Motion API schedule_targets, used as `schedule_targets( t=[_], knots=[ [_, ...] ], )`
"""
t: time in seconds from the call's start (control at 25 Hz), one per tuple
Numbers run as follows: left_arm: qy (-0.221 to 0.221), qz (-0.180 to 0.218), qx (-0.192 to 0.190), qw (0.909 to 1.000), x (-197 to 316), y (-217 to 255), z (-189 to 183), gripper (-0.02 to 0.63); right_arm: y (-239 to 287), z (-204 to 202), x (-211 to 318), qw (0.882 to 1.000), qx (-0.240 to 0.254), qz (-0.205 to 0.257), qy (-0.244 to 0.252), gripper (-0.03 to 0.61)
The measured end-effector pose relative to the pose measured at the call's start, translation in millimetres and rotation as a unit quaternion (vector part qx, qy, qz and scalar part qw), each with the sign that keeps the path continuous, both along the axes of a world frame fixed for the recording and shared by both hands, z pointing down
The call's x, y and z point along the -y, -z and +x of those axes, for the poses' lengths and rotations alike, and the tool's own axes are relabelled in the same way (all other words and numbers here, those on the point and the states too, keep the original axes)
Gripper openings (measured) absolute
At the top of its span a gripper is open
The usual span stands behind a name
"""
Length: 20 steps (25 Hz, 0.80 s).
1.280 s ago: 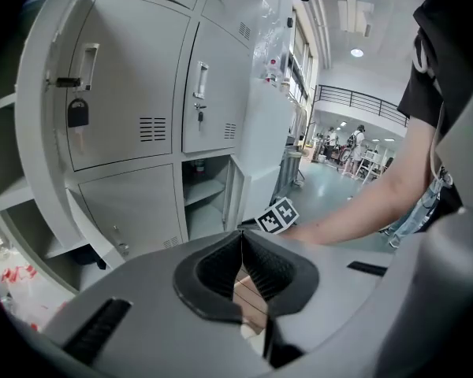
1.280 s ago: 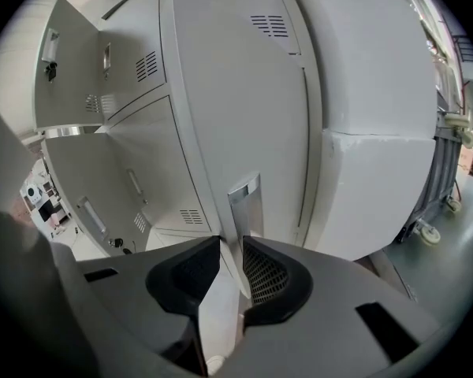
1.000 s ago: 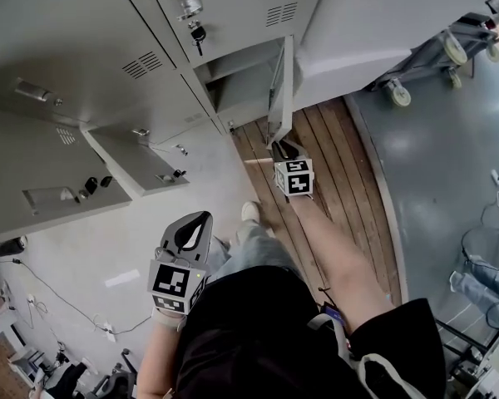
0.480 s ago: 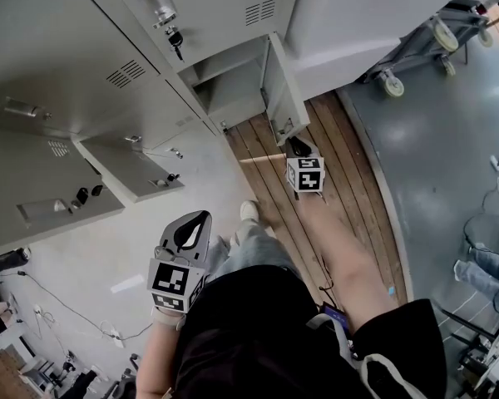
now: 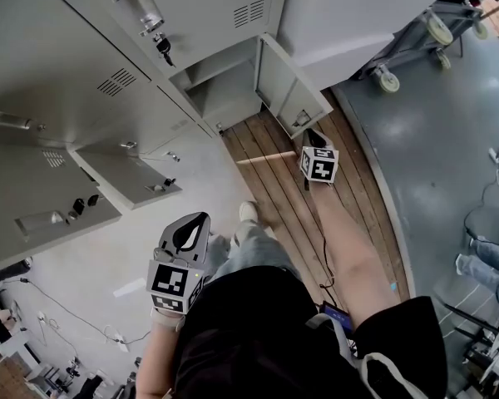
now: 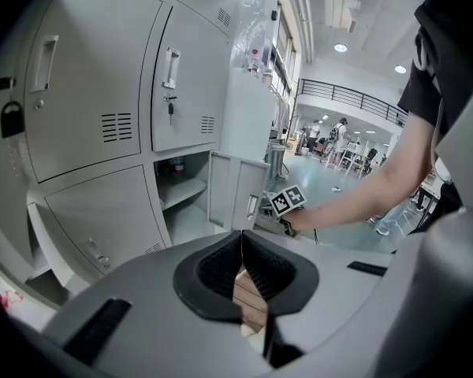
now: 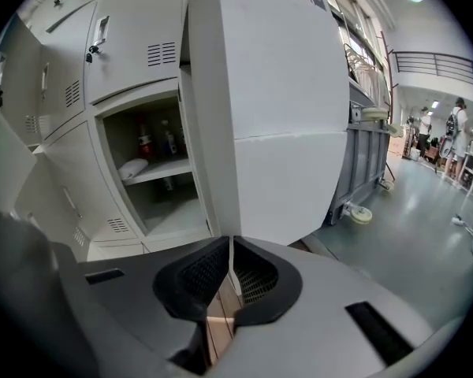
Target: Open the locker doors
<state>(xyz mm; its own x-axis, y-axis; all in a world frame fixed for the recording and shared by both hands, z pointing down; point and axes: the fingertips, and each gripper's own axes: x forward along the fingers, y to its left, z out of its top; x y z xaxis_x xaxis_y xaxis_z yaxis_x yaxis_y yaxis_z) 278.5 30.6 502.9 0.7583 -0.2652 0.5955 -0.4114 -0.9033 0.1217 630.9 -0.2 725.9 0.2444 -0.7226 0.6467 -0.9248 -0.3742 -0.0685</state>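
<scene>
Standing here, I can read no word, number or brand anywhere. The left marker cube (image 5: pixel 173 283) and the right marker cube (image 5: pixel 321 165) show only black-and-white square patterns, no letters. The bottles (image 7: pixel 144 142) on the open locker's shelf (image 7: pixel 162 172) have labels too small to read.
</scene>
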Motion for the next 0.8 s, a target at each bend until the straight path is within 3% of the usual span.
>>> schedule_targets(
  t=[0.36, 0.8],
  knots=[
    [-0.004, 0.000, 0.004, 1.0000, 5.5, -1.2, -1.9, 0.018, 0.4, 34.0, 1.2, 0.999, -0.006, -0.003, -0.040, 0.043],
    [-0.001, 0.003, 0.002, 1.0000, 12.6, 1.6, -12.4, 0.018, 2.1, 42.3, 0.1, 0.998, -0.017, -0.017, -0.059, 0.044]
  ],
)
